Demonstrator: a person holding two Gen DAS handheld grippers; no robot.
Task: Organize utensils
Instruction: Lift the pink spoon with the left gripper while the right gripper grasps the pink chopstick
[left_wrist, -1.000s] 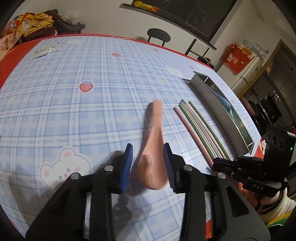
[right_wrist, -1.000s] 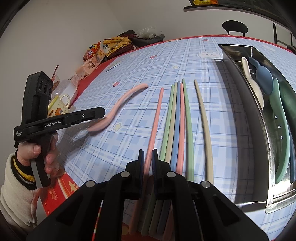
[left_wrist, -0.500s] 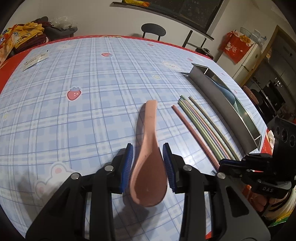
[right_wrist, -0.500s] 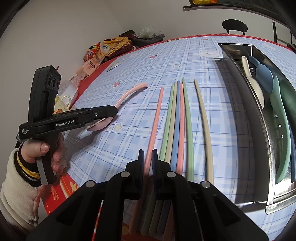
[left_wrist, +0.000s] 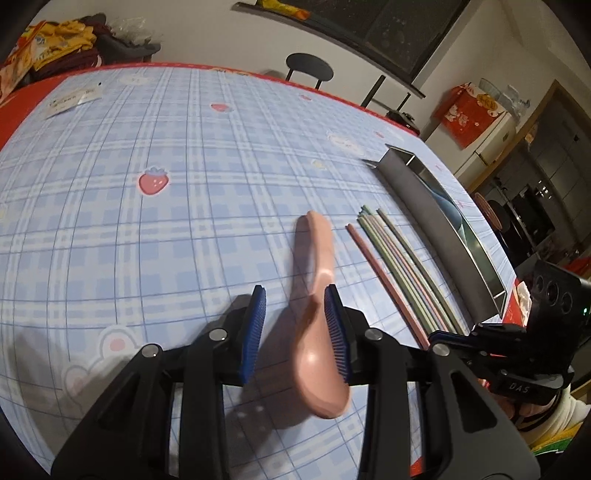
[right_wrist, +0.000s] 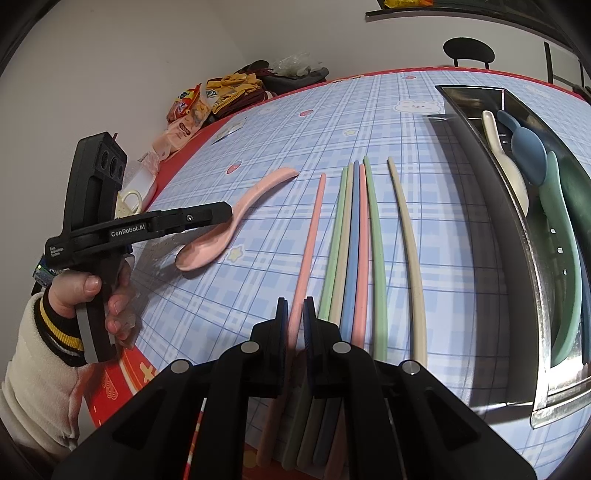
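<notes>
A pink spoon (left_wrist: 317, 258) lies on the blue checked tablecloth, its handle pointing away from me. My left gripper (left_wrist: 295, 295) straddles its neck just above the bowl. The spoon rests against the right pad and a gap shows at the left pad, so the jaws are not clamped. In the right wrist view the left gripper (right_wrist: 229, 211) sits over the pink spoon (right_wrist: 258, 188). My right gripper (right_wrist: 294, 301) is shut on the near part of a pink chopstick (right_wrist: 312, 229), which lies flat. Several more chopsticks (right_wrist: 354, 240) lie beside it.
A steel tray (right_wrist: 528, 258) on the right holds a cream spoon (right_wrist: 506, 162), a blue spoon (right_wrist: 528, 147) and a green spoon (right_wrist: 565, 240). Snack bags (right_wrist: 188, 110) and a cup (right_wrist: 129, 201) sit by the far left edge. The chopsticks' near ends overhang the table's red edge.
The left gripper slid forward along the spoon toward its neck. The spoon went from centred between the pads to lying against the right pad. The right gripper stayed still.
</notes>
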